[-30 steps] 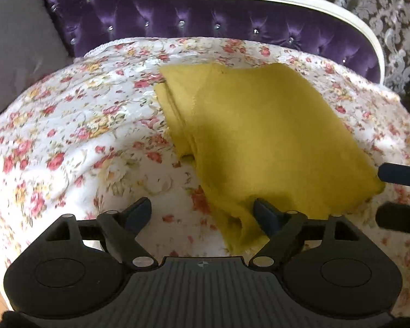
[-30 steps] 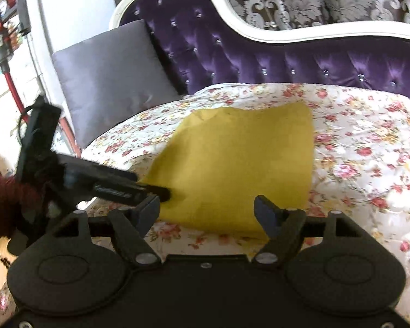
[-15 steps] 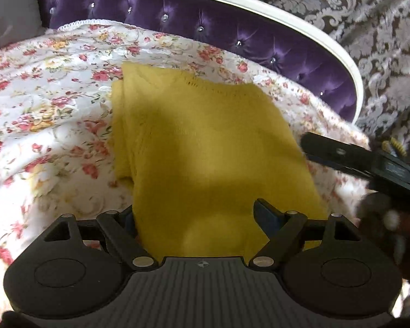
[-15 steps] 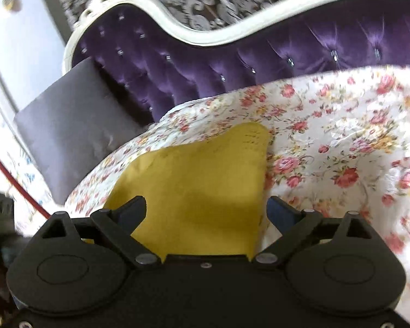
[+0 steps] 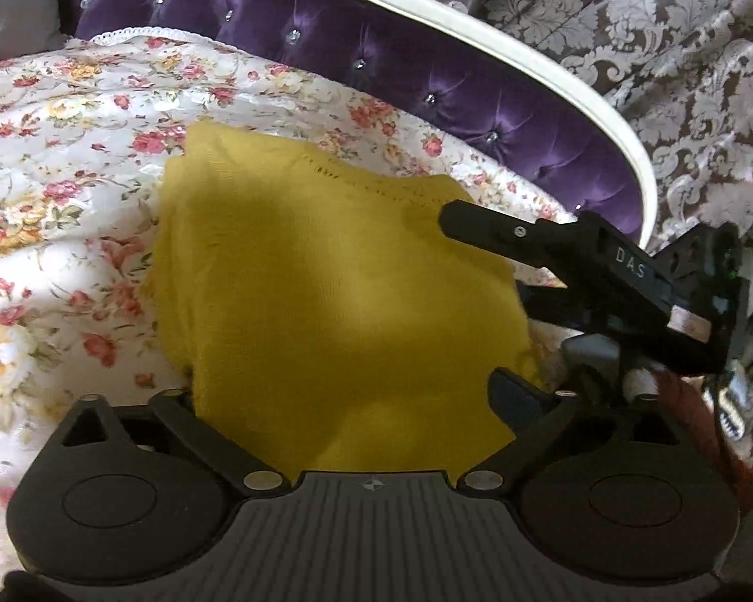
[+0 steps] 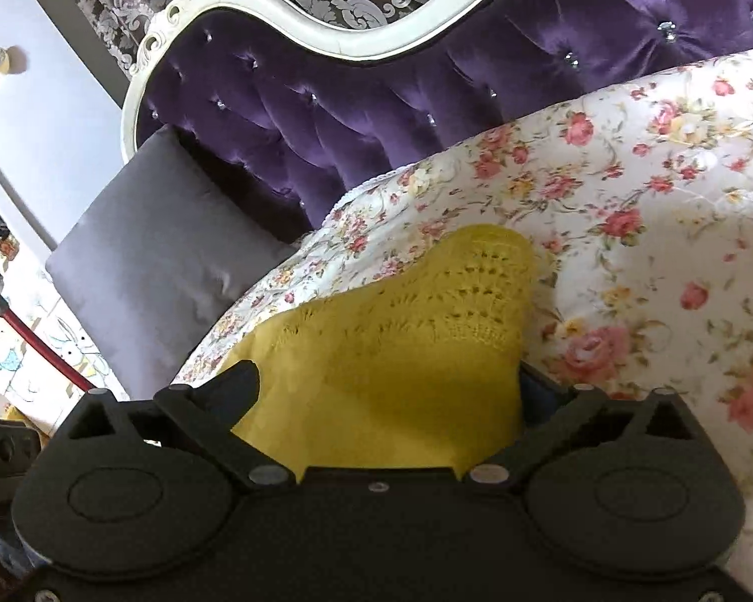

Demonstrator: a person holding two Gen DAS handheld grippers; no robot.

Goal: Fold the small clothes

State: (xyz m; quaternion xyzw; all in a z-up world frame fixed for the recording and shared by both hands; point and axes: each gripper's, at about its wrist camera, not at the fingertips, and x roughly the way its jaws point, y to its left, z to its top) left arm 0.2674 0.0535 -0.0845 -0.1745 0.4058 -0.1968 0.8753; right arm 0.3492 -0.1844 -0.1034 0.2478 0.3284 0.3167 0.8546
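Note:
A folded mustard-yellow knit garment [image 5: 326,291] lies on the flowered bedspread [image 5: 65,160]. My left gripper [image 5: 346,396] is open, its fingers spread wide around the garment's near edge; the left finger is hidden under the cloth. In the right wrist view the same garment [image 6: 401,351] fills the gap of my right gripper [image 6: 386,391], which is open with the cloth between its fingers and over the right one. The right gripper also shows in the left wrist view [image 5: 477,231], reaching over the garment's right edge.
A purple tufted headboard [image 5: 376,50] with a white frame curves behind the bed. A grey cushion [image 6: 165,271] leans at the bed's left end. Patterned curtains [image 5: 652,50] hang behind. A red-handled tool [image 6: 25,336] stands at far left.
Both grippers have moved in over the garment from either side. The cloth now lies between each pair of fingers, and the right gripper has come closer to the left one.

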